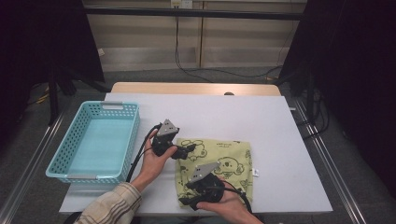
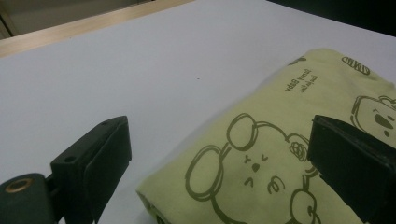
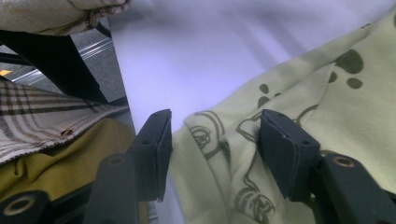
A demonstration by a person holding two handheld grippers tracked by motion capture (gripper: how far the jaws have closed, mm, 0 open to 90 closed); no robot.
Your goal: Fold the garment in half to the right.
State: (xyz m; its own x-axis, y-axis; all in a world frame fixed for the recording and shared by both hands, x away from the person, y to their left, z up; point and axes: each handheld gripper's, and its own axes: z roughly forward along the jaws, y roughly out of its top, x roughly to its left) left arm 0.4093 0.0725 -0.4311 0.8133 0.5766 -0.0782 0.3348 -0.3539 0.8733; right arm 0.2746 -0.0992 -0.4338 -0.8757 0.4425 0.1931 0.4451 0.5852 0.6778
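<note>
Right claw (image 3: 212, 154) straddles the near-left corner of the cloth (image 1: 219, 163), not yet pinching; bite deep through every layer. Left claw (image 2: 219, 168) gapes at its far-left corner, beside the basket (image 1: 130, 140).

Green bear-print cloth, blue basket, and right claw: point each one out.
green bear-print cloth (image 1: 233, 156): high view, its bare middle.
blue basket (image 1: 133, 135): high view, its right wall.
right claw (image 3: 212, 147): right gripper view, midway between fingertips.

Your right gripper (image 1: 187, 199) is hiding the folded cloth's (image 1: 229, 161) near left corner; your forearms are running off the near edge.
</note>
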